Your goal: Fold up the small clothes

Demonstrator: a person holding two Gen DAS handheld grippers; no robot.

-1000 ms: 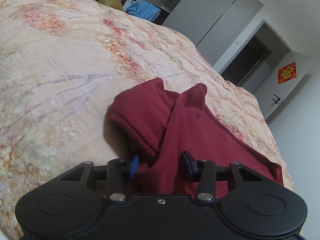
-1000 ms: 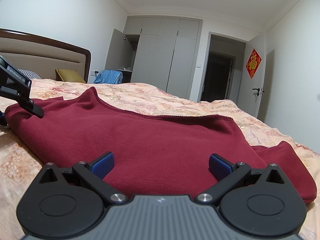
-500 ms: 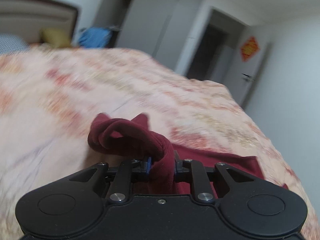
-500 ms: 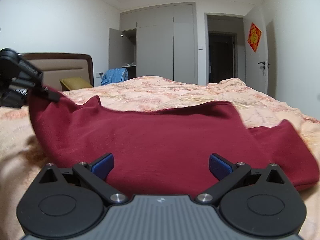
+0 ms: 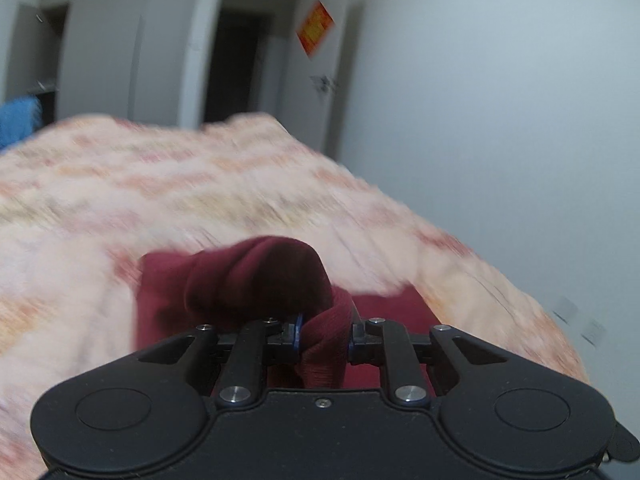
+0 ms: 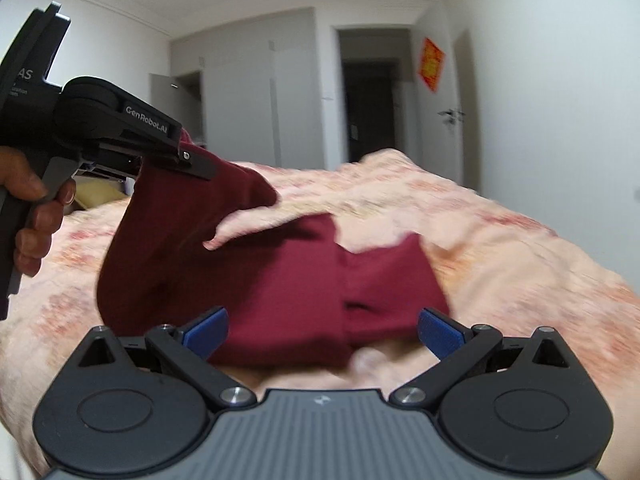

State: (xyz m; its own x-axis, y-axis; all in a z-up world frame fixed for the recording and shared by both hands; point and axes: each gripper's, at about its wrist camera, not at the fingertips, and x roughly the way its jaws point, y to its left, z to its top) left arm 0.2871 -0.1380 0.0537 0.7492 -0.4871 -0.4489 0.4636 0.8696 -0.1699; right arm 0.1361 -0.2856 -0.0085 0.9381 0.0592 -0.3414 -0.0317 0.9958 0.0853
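A dark red garment [image 6: 288, 280] lies on the floral bedspread [image 6: 520, 248]. My left gripper [image 5: 323, 338] is shut on a bunched fold of the dark red garment [image 5: 260, 276] and holds that end lifted above the bed. In the right wrist view the left gripper [image 6: 200, 166] shows at upper left, with the cloth hanging from it. My right gripper [image 6: 322, 330] is open and empty, its blue pads [image 6: 206, 330] spread wide just in front of the garment's near edge.
The bedspread [image 5: 120, 200] fills the foreground. Grey wardrobes [image 6: 248, 96], a dark doorway [image 6: 370, 108] and a door with a red paper square [image 6: 432, 65] stand beyond the bed. A blue cloth [image 5: 18, 120] lies at far left.
My left gripper closed on the garment's end, lifted it and swung it to the right over the rest of the cloth. The right gripper stayed open near the front edge.
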